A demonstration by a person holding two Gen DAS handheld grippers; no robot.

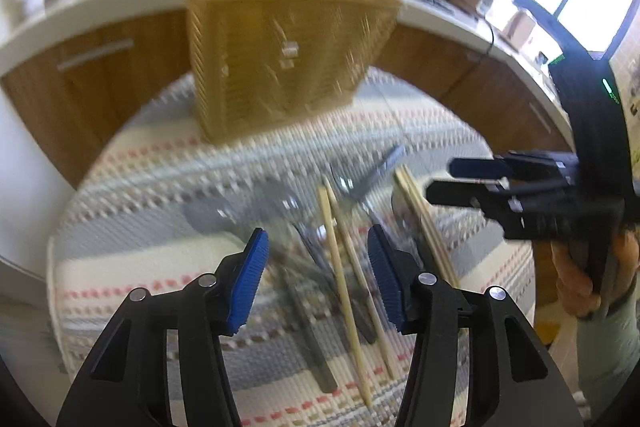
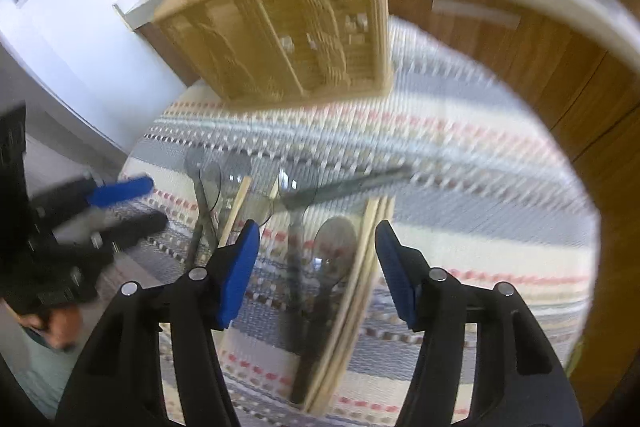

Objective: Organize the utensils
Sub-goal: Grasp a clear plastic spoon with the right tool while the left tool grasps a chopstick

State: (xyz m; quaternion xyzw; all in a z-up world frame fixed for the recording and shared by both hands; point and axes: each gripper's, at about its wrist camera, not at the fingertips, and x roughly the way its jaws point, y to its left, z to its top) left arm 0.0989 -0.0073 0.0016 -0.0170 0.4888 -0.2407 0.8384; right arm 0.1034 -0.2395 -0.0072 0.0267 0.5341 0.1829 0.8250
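**Both tongs wide over the loose cutlery**

I see the chopsticks point(image 1: 344, 267) and spoons point(image 2: 334, 239) lying mixed on the striped mat point(image 1: 140, 267), blurred. The wicker caddy point(image 1: 280, 55) stands on the mat at 12 o'clock from the pile. My left gripper point(image 1: 318, 279) is spread wide above the chopsticks, holding nothing. My right gripper point(image 2: 316, 269) is also wide, empty, at 3 o'clock from the left.

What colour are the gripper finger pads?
Blue, ribbed pads on black fingers; clearest in the left wrist view.
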